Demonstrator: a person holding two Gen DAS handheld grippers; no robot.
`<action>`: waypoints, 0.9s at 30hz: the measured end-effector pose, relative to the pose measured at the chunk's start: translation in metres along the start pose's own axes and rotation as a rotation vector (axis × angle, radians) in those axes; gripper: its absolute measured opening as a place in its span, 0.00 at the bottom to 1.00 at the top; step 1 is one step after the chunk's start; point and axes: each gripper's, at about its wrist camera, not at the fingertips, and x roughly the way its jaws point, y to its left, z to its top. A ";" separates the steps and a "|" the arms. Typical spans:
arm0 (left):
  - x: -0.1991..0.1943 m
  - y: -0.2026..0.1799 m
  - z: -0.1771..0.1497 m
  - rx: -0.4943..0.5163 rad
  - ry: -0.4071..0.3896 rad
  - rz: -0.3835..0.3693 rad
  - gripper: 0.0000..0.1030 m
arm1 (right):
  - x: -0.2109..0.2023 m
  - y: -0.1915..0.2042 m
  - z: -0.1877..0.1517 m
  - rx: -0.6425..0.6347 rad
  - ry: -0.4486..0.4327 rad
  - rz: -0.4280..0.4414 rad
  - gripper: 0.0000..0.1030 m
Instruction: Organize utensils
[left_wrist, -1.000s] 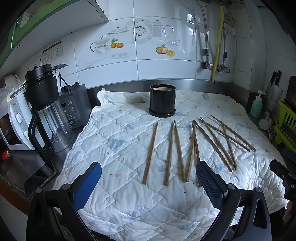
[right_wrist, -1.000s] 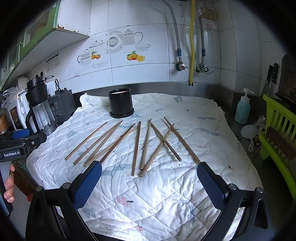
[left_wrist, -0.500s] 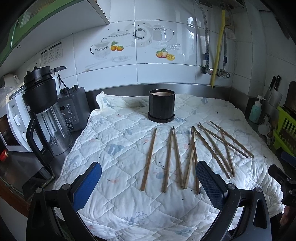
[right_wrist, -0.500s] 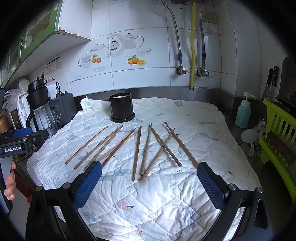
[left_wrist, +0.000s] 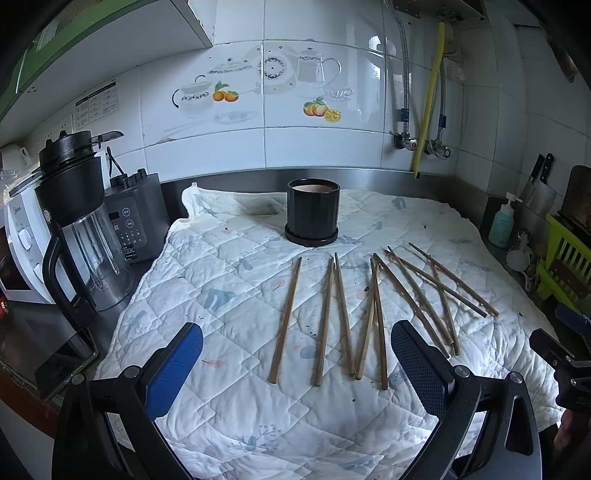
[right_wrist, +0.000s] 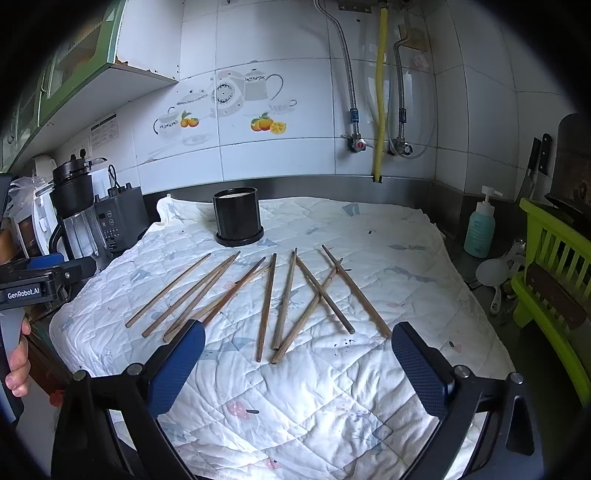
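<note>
While both grippers' fingers (left_wrist: 173, 363) are spread wide, I am targeting the leftmost brown wooden chopstick (left_wrist: 284, 319) for the black cylindrical pot (left_wrist: 312, 212).

Chopsticks (left_wrist: 343, 310) fanned on quilt (left_wrist: 229, 295) over worktop; holder (left_wrist: 312, 212) behind them; blender (left_wrist: 79, 221) at quilt's left; soap bottle (right_wrist: 479, 229) right.
</note>
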 end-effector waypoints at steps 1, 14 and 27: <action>0.000 0.000 0.000 0.002 -0.001 -0.003 1.00 | 0.000 0.000 0.000 0.001 0.002 -0.002 1.00; -0.001 -0.006 -0.001 0.013 -0.012 -0.019 1.00 | -0.001 -0.001 -0.001 -0.008 -0.003 -0.020 1.00; 0.000 -0.010 -0.003 0.028 -0.006 -0.035 1.00 | -0.003 -0.003 -0.001 -0.009 -0.004 -0.022 1.00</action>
